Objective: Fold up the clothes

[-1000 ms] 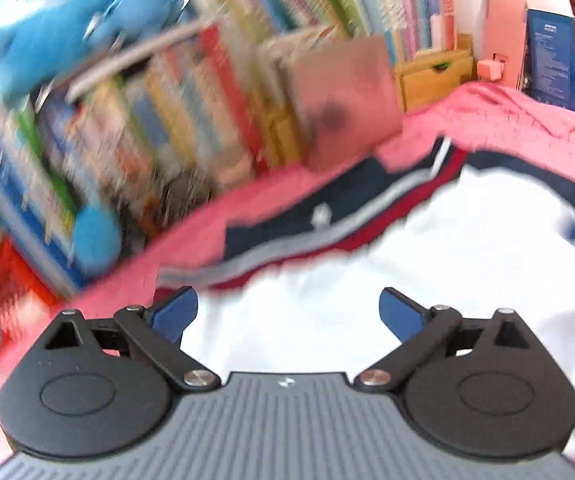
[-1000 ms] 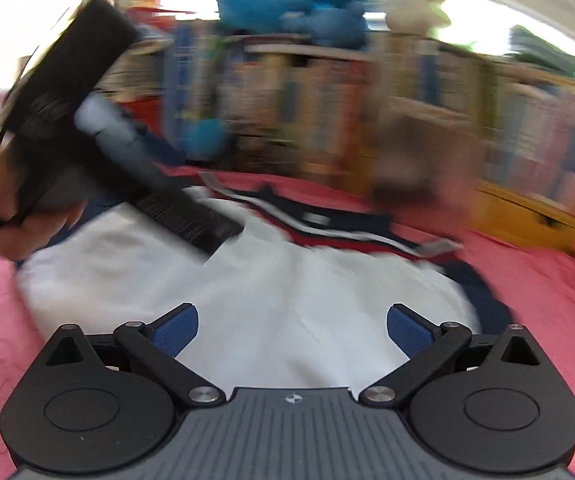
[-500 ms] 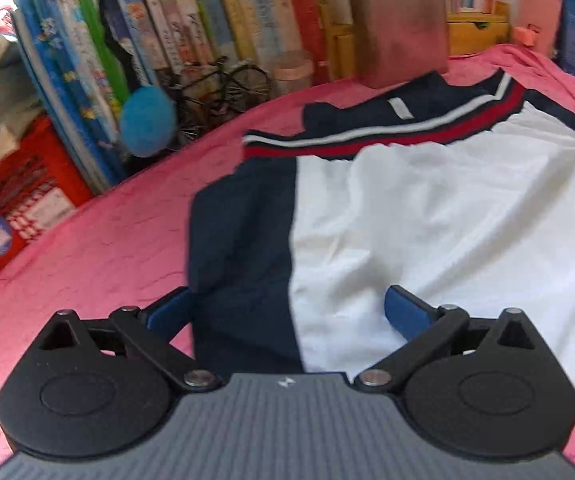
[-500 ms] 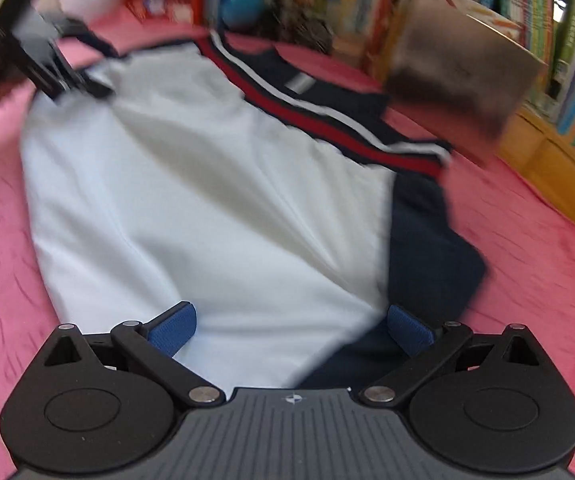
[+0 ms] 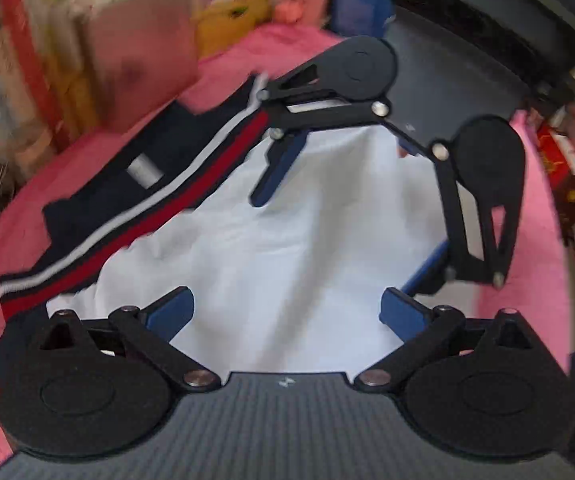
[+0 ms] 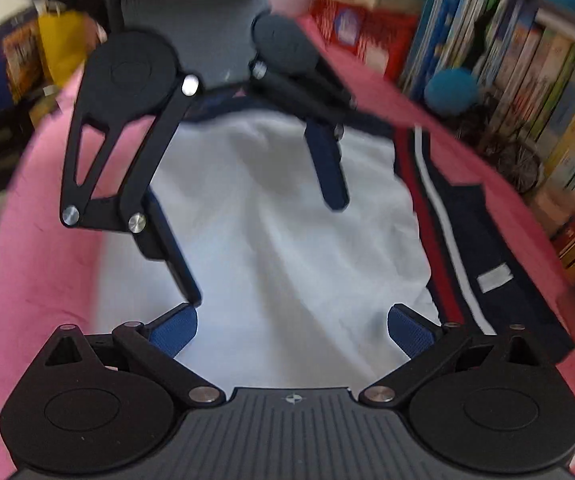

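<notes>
A white shirt (image 5: 287, 248) with navy, white and red striped trim lies on the pink bedspread (image 5: 67, 168); its neck label looks blank, perhaps from blur. Over it, the left gripper (image 5: 287, 314) and right gripper (image 6: 292, 326) face each other, both spread wide, holding nothing. Books (image 6: 527, 80) line the bedspread's far edge.

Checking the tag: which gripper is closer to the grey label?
Probably right: the right gripper sits just across the stripes from the grey label; the left gripper hovers over white fabric, farther away.
</notes>
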`<action>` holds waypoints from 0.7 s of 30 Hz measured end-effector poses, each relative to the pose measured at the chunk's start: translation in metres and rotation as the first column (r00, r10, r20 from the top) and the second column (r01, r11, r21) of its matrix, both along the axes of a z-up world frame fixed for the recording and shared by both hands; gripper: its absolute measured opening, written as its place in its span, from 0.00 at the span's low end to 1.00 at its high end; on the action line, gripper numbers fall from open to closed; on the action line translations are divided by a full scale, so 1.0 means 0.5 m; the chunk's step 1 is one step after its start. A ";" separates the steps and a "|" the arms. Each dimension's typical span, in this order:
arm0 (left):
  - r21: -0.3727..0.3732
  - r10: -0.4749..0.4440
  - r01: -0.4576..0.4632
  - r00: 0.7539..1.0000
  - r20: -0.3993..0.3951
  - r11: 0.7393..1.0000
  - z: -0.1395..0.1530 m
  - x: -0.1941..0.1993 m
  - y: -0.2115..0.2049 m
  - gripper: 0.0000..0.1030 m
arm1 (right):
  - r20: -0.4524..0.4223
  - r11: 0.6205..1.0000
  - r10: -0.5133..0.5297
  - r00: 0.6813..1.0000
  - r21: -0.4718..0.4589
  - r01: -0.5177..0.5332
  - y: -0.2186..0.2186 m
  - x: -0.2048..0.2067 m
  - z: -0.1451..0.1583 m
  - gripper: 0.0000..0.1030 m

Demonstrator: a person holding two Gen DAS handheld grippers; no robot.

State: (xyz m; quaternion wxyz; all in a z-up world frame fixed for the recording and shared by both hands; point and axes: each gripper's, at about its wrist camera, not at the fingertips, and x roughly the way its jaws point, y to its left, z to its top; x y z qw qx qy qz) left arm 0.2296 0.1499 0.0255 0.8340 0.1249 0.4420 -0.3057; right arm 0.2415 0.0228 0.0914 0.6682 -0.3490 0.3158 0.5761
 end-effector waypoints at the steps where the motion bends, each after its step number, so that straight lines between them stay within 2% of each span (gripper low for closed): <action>1: 0.015 0.028 -0.028 1.000 -0.003 0.999 -0.014 0.013 0.012 0.98 | -0.025 1.000 -0.014 1.000 0.006 0.014 -0.006 0.016 -0.011 1.00; 3: 0.029 0.061 -0.061 0.998 0.012 0.998 -0.035 0.028 0.035 0.99 | -0.085 0.998 -0.049 0.995 0.025 0.051 -0.026 0.049 -0.026 1.00; 5: 0.051 0.054 -0.058 0.997 0.062 0.997 -0.039 0.020 0.051 0.99 | -0.092 0.995 -0.099 0.991 0.007 0.100 -0.060 0.075 -0.028 1.00; 9: 0.115 0.047 -0.061 0.992 0.121 0.992 -0.039 -0.002 0.074 1.00 | -0.040 0.990 -0.131 0.991 -0.058 0.129 -0.148 0.090 -0.022 1.00; 13: 0.100 0.117 -0.126 0.989 0.088 0.987 -0.023 -0.005 0.139 1.00 | -0.010 0.971 -0.219 0.976 -0.100 0.217 -0.227 0.098 -0.007 1.00; 15: 0.100 0.158 -0.165 0.985 0.075 0.981 -0.015 -0.016 0.163 1.00 | -0.028 0.945 -0.313 0.949 -0.107 0.309 -0.262 0.115 0.005 1.00; 16: 0.103 0.190 -0.196 0.980 0.066 0.975 -0.007 -0.024 0.173 1.00 | -0.034 0.919 -0.380 0.924 -0.128 0.373 -0.275 0.122 0.013 1.00; 17: 0.118 0.233 -0.239 0.971 0.059 0.964 0.005 -0.030 0.178 1.00 | -0.036 0.884 -0.450 0.892 -0.155 0.440 -0.287 0.128 0.022 1.00; 18: 0.143 0.278 -0.283 0.959 0.057 0.948 0.023 -0.036 0.178 0.99 | -0.022 0.832 -0.533 0.846 -0.196 0.519 -0.290 0.125 0.036 1.00; 20: 0.173 0.307 -0.319 0.947 0.097 0.932 0.069 -0.060 0.160 0.96 | -0.017 0.796 -0.587 0.809 -0.195 0.573 -0.287 0.101 0.073 1.00; 21: 0.161 0.289 -0.308 0.949 0.130 0.938 0.091 -0.078 0.146 0.96 | -0.018 0.785 -0.604 0.797 -0.188 0.590 -0.283 0.087 0.091 1.00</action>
